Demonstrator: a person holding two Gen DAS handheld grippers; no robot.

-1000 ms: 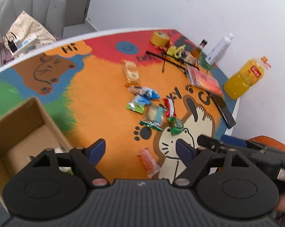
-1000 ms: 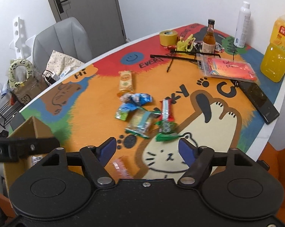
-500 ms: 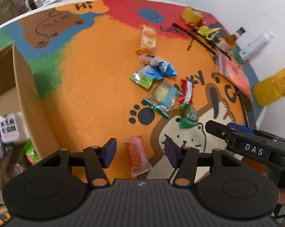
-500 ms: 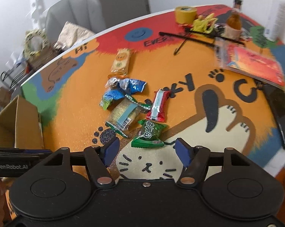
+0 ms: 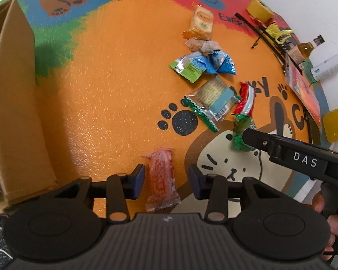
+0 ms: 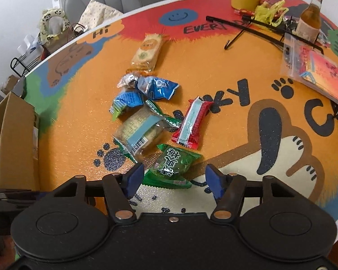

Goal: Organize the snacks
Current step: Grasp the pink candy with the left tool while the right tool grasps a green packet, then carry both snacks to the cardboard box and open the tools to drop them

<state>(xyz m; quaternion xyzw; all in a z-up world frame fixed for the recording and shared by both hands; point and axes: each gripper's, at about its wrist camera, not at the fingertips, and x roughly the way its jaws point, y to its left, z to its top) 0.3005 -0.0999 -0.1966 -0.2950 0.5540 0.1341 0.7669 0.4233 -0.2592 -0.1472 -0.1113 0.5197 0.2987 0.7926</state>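
Both tools hang spread and empty: the left gripper [image 5: 166,181] straddles a pink snack packet [image 5: 162,176] just right of the cardboard box [image 5: 18,103], while the right gripper [image 6: 174,178] brackets a green packet [image 6: 173,166] farther from the box. Both wrappers look slick, so a shallow pinch could squirt either one sideways. The pink packet's long axis runs between the fingers, pointing away along the box wall.
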